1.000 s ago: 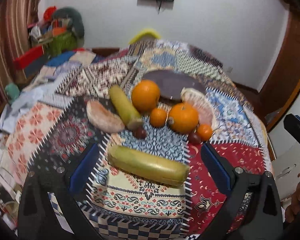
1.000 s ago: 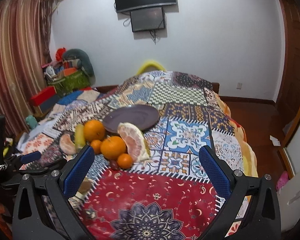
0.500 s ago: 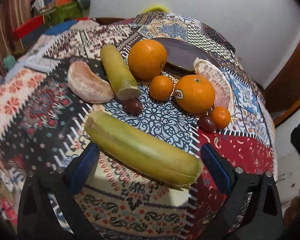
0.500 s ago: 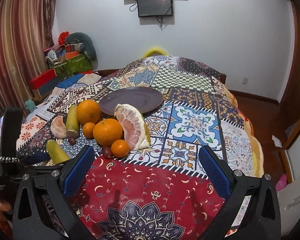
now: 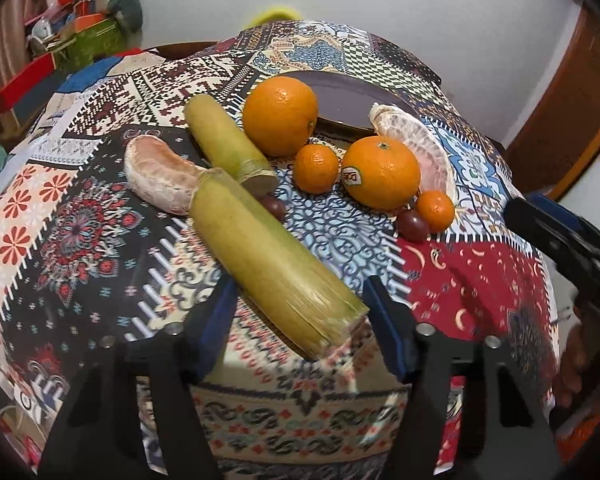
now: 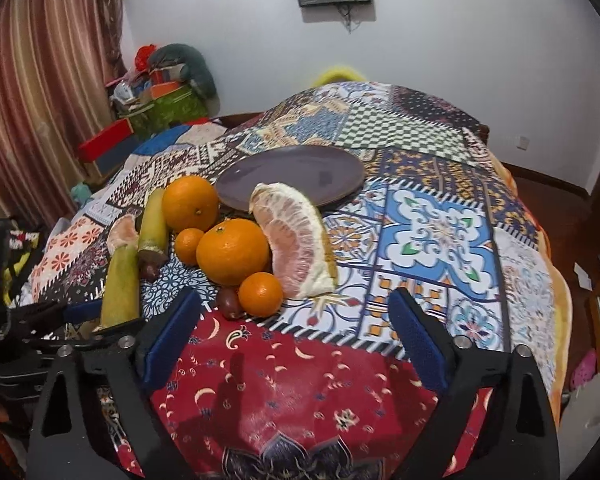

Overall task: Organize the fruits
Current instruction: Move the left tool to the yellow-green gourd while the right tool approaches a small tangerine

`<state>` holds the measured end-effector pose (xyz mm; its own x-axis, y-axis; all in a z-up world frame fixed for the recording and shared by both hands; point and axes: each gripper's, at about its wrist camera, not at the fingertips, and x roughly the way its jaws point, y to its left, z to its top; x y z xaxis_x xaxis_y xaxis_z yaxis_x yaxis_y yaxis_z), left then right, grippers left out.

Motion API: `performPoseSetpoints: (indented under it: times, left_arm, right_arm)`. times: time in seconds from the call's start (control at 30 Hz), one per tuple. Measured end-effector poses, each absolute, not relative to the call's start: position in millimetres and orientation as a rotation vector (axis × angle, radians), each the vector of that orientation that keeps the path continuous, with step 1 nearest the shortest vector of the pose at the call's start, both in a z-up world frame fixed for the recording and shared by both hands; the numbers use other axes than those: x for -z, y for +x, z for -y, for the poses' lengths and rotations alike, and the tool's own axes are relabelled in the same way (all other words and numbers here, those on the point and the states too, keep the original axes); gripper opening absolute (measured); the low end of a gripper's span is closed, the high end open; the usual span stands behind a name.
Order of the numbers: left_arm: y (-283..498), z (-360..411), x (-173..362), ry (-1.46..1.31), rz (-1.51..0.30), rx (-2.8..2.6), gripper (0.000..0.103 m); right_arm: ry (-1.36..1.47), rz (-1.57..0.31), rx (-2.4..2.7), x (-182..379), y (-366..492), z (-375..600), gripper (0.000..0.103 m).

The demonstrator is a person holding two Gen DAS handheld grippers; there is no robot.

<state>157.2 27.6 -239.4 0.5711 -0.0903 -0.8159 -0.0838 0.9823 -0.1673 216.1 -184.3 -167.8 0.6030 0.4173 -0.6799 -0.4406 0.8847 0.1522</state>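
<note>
A sugarcane piece (image 5: 268, 264) is gripped between the left gripper (image 5: 300, 312) fingers; the right gripper (image 6: 296, 336) is held open. The plate (image 6: 292, 172) holds nothing; every fruit remains on the bedspread (image 6: 440, 240).

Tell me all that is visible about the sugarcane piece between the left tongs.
The sugarcane piece is a thick, yellow-green stalk segment with a fibrous look and fine lengthwise streaks. Its near end is cut flat and shows pale fibre. It lies diagonally, near end low between the blue pads of the left tongs, which have closed in on its sides. Its far end points toward a peeled pomelo segment and a second cane piece; whether it touches them is unclear. From the right wrist view it appears tilted upward.
</note>
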Motion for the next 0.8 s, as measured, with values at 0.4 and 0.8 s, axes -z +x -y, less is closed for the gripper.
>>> performPoseSetpoints:
  times: [0.4, 0.8]
  left_arm:
    - [146, -50, 233, -0.211, -0.993, 0.054, 0.049]
    - [173, -61, 240, -0.288, -1.016, 0.017, 0.054]
  right_arm:
    - [-0.048, -0.89, -0.579, 195, 236, 160, 0.048]
    - [0.022, -0.931, -0.627, 202, 247, 164, 0.037]
